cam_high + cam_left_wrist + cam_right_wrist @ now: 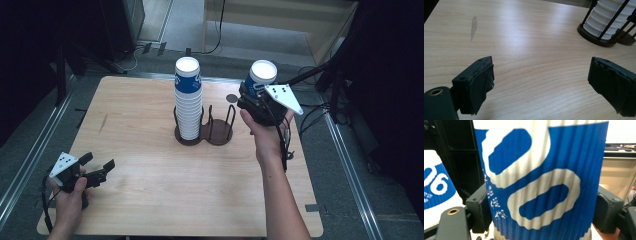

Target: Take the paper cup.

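A tall stack of blue-and-white paper cups (188, 97) stands upside down in the left ring of a dark wire holder (217, 131) at mid table. My right gripper (250, 95) is shut on a single blue-and-white cup (261, 75), held up in the air to the right of the stack, above the table's far right part. That cup (541, 177) sits squeezed between both black jaws, and the stack's top cup (436, 190) appears at the left. My left gripper (97, 165) rests open near the table's front left corner, its pads (482, 82) wide apart over bare wood.
The holder's right ring (220, 132) has no cups in it. A small grey disc (231, 98) lies on the wooden table (150, 165) behind the holder. A grey smear (473, 26) marks the wood at left. Dark stands and cables surround the table.
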A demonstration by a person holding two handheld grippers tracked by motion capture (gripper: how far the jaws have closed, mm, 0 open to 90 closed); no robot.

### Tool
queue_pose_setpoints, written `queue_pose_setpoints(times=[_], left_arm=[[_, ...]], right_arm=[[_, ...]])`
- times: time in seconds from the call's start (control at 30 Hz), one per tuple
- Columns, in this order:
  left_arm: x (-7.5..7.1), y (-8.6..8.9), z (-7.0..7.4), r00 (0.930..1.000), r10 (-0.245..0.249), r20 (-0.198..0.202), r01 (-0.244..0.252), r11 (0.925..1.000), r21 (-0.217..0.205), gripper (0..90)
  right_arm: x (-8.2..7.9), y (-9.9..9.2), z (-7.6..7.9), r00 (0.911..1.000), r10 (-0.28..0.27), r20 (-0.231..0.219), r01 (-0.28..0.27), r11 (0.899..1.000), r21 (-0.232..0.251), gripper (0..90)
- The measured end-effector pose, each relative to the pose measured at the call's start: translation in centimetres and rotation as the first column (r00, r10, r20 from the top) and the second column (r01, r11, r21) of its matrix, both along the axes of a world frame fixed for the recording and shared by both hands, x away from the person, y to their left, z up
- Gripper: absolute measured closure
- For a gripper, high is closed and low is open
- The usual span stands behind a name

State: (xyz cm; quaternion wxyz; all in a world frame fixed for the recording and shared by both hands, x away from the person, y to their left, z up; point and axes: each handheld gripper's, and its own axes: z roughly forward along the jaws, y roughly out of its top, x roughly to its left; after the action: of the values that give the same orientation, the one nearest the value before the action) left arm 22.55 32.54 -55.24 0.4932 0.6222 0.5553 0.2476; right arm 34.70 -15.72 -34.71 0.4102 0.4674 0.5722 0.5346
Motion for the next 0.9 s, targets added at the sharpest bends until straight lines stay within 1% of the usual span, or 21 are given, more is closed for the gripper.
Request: queue_pose_setpoints(times=[0.4, 0.53, 0.9], left_arm=[[0.0, 0.0, 0.0, 1.0, 0.002, 0.001, -0.002, 1.0, 0.0, 7.3], [0.0, 0.0, 0.0, 1.0, 0.002, 0.002, -0.002, 1.0, 0.0, 7.4], [0.0, 0.1, 0.0, 1.0, 0.005, 0.002, -0.005, 1.0, -0.001, 7.4]], right_arm=[[-0.8, -1.5, -1.2, 0.9997, -0.021, -0.007, 0.021, 1.0, 0.004, 19.1], [-1.2, -2.1, -1.9, 0.9994, -0.032, -0.009, 0.032, 0.999, 0.002, 19.2], [-2.3, -3.1, -3.8, 0.9994, -0.031, -0.018, 0.031, 0.999, 0.007, 19.3]])
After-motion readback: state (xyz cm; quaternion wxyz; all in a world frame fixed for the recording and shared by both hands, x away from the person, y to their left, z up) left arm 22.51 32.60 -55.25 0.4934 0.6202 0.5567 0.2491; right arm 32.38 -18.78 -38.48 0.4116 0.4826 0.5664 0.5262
